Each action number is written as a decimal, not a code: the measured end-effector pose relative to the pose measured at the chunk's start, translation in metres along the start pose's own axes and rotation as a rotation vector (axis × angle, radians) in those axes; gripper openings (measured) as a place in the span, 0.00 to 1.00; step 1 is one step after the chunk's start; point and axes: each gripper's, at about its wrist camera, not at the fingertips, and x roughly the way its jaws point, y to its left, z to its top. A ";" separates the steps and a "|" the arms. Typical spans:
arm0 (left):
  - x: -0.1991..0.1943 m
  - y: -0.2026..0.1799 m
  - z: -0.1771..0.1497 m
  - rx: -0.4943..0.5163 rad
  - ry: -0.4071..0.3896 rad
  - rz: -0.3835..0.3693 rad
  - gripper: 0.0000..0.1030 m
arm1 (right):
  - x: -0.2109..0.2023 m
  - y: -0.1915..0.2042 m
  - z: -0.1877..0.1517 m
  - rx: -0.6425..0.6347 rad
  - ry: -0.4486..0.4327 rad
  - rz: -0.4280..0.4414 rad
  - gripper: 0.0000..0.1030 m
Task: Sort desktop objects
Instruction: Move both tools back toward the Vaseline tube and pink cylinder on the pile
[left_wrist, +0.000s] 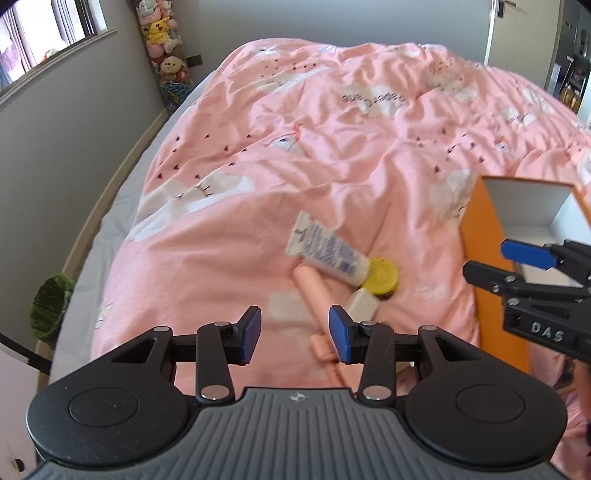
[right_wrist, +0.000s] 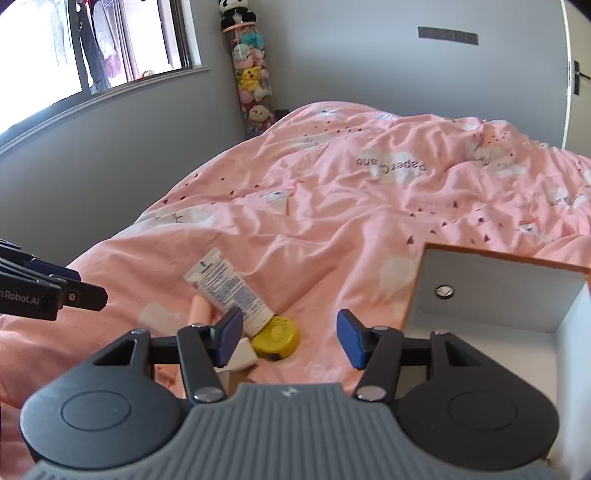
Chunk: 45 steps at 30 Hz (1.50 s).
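**Both grippers empty above the pile**

Our left gripper (left_wrist: 293, 334) hangs released, nothing between its pads. At its one o'clock lie the white tube (left_wrist: 327, 249), yellow lid (left_wrist: 382, 277) and pink stick (left_wrist: 312, 291), touching. Our right gripper (right_wrist: 290, 338) is released too, orange box (right_wrist: 491, 295) at its three o'clock.

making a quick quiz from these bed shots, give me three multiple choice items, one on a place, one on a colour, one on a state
1. Where does the white tube lie?
A. inside the box
B. on the pink bedcover, beside the yellow round case
C. on the window sill

2. What colour is the outside of the open box?
A. orange
B. green
C. black

3. How does the left gripper stand?
A. shut on the tube
B. shut on the yellow case
C. open, holding nothing

Answers:
1 B: the tube rests on the bedcover with its cap end at the yellow round case.
2 A: its outer wall is orange, the inside white.
3 C: its blue pads stand apart with only bedding behind.
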 end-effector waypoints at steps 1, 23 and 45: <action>0.003 0.003 -0.003 0.008 0.012 0.008 0.46 | 0.002 0.003 0.000 -0.005 0.007 0.004 0.57; 0.074 -0.008 -0.022 -0.044 -0.032 -0.156 0.48 | 0.051 0.000 0.005 -0.035 0.120 -0.050 0.42; 0.145 -0.011 -0.023 -0.129 0.153 -0.207 0.47 | 0.076 -0.005 -0.005 -0.039 0.209 -0.063 0.42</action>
